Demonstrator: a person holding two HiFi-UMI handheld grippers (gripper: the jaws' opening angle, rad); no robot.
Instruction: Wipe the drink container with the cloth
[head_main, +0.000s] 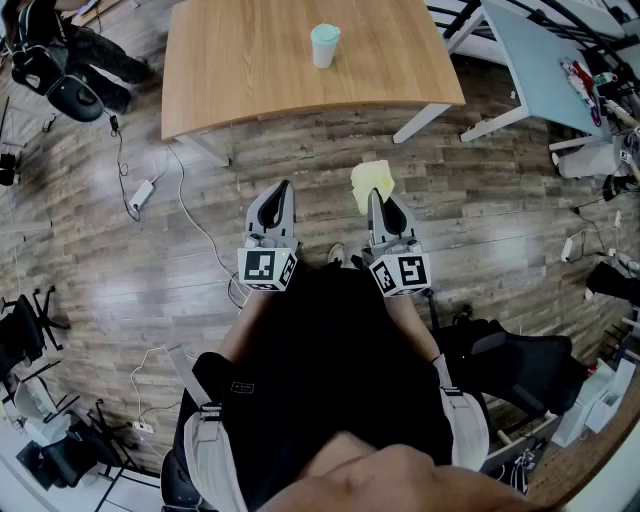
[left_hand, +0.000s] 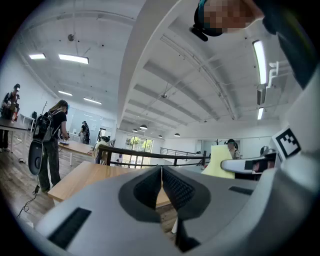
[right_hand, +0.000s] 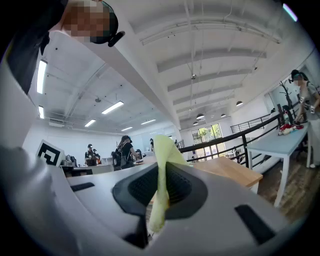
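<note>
A pale green drink cup stands upright on the wooden table, far ahead of both grippers. My right gripper is shut on a yellow cloth, which sticks out past its tips; in the right gripper view the cloth is pinched between the dark pads. My left gripper is shut with nothing in it, its pads meeting in the left gripper view. Both grippers hover over the floor, close to my body, short of the table.
A light blue table with small items stands at the right. Cables and a power strip lie on the wooden floor at left. Bags and chairs sit at the upper left, and more gear lies at lower right. Other people stand in the background.
</note>
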